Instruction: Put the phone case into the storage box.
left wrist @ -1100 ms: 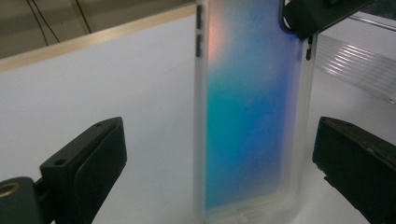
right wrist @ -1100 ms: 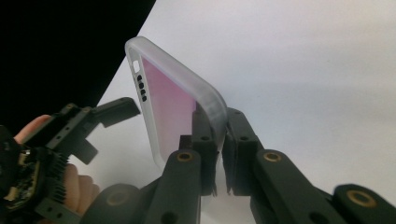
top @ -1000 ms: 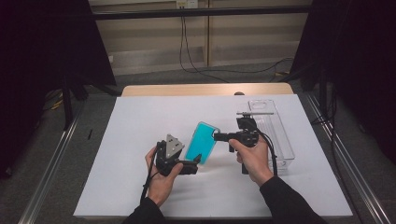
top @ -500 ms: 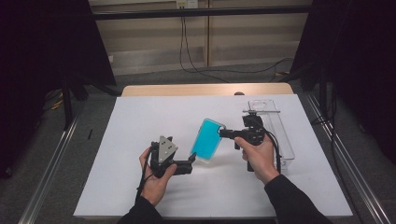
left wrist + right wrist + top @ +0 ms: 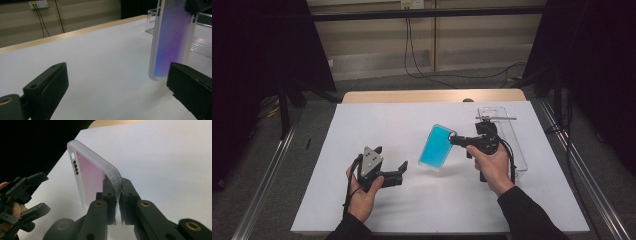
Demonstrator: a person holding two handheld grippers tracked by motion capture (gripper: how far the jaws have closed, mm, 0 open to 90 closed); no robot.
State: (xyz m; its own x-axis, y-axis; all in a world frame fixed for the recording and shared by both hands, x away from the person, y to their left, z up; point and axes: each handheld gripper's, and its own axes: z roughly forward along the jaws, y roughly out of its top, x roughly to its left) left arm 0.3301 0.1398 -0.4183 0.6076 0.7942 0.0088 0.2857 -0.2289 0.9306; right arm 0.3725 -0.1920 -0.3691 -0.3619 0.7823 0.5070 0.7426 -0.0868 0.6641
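Phone case [image 5: 437, 146], teal-tinted, hung tilted above the white table [image 5: 362, 125], mid-right, clamped at its far edge by the right gripper [image 5: 454, 139]. Left gripper [image 5: 404, 172] sat near-left of it, jaws wide, holding nothing. Clear tray [image 5: 517, 145] lay far right.

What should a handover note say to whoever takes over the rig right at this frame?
Right gripper: shut on the phone case, pinching one edge; the case hangs tilted above the white table, apparently clear of it.
Left gripper: open, holding nothing, low over the table beside the case, jaws pointing toward it.
Clear plastic tray: on the table's right side, behind the right hand.
Done: case is lifted and gripped.
Left: probably take the case's free end with the left gripper or place it; destination cannot be told.
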